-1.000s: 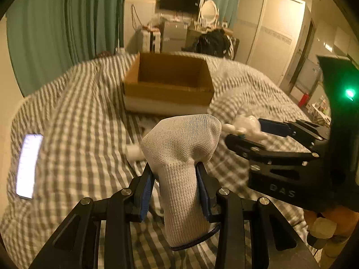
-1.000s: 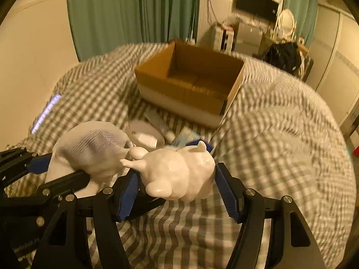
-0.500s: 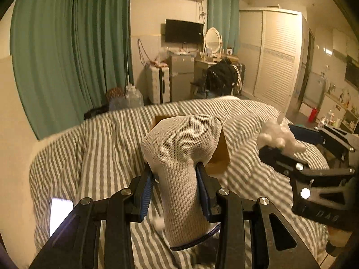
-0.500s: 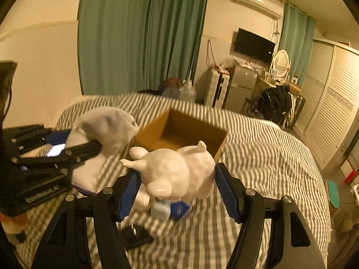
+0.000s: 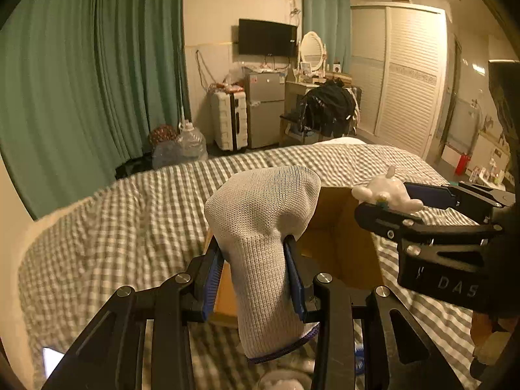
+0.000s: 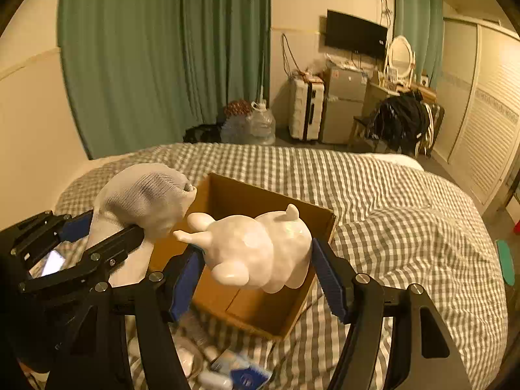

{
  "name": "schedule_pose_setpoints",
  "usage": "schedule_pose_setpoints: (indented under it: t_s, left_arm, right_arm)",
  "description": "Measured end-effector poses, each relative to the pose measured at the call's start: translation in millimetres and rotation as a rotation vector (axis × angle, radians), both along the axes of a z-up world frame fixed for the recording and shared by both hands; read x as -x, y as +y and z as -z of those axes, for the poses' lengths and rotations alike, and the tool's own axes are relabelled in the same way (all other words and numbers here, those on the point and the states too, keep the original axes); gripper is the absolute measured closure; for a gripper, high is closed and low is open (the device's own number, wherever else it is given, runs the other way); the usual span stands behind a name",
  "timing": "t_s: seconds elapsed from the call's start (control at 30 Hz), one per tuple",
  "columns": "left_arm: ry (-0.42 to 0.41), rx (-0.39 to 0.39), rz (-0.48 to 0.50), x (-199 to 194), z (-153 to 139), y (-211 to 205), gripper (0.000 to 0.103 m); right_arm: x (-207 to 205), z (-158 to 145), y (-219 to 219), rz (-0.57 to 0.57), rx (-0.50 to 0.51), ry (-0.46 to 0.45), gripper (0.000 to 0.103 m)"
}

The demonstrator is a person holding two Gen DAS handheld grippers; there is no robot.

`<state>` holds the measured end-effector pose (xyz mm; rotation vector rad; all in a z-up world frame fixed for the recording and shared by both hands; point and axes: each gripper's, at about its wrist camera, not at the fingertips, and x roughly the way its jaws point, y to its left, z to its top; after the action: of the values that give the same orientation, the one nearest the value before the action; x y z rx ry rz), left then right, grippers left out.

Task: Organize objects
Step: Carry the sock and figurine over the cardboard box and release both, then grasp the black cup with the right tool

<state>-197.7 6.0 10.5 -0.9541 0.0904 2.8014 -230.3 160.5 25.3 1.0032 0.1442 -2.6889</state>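
My left gripper (image 5: 254, 276) is shut on a white knitted sock (image 5: 263, 227) and holds it upright above the near left part of an open cardboard box (image 5: 341, 243). My right gripper (image 6: 256, 273) is shut on a white animal figurine (image 6: 256, 247), held over the box (image 6: 253, 201). In the right wrist view the sock (image 6: 143, 195) and the left gripper (image 6: 94, 240) are at the left. In the left wrist view the figurine (image 5: 386, 191) and the right gripper (image 5: 403, 201) are at the right.
The box sits on a checked bed cover (image 6: 390, 201). Small white and blue items (image 6: 240, 370) lie on the cover in front of the box. A lit phone (image 5: 52, 359) lies at the left. Green curtains (image 5: 81, 81), a suitcase and a small fridge stand beyond the bed.
Both grippers have risen and moved forward with their loads, from in front of the box to over it. The cameras have tilted up to show the room.
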Motion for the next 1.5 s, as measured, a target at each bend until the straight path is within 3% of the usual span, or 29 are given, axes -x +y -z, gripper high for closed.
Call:
schedule_pose_setpoints:
  t_s: [0.33,0.57,0.63,0.7,0.77,1.07,1.23,1.5]
  left_arm:
    - [-0.069,0.024,0.049,48.8,56.5,10.2,0.066]
    - [-0.096,0.006,0.084,54.7,65.5,11.5,0.060]
    - [-0.083,0.020,0.090,47.8,61.0,14.9,0.054]
    - [-0.057,0.039,0.090,35.9,51.8,16.8,0.043]
    - [-0.036,0.043,0.074,26.5,41.0,17.5,0.026]
    - [0.021,0.017,0.036,-41.5,-32.6,0.7,0.019]
    - [0.047,0.043,0.013,-90.8,-68.3,-11.1,0.014]
    - [0.054,0.074,-0.006,-162.5,-81.4,-35.1,0.010]
  right_arm:
    - [81.3,62.7,-10.1,-0.026,-0.037,-0.069,0.038]
    - [90.1,82.5,1.1,-0.032,0.025,-0.114,0.037]
    - [81.0,75.2,2.9,-0.028,0.030,-0.094,0.023]
    - [68.7,61.0,4.1,-0.012,0.031,-0.046,0.021]
    - [59.2,45.4,7.7,-0.006,0.044,-0.020,0.020]
    - [-15.3,-37.7,29.4,0.021,0.027,0.097,0.016]
    - [-71.7,-77.9,31.1,0.015,0.010,0.151,0.014]
    - [-149.2,-95.2,26.6,-0.026,-0.018,0.175,0.013]
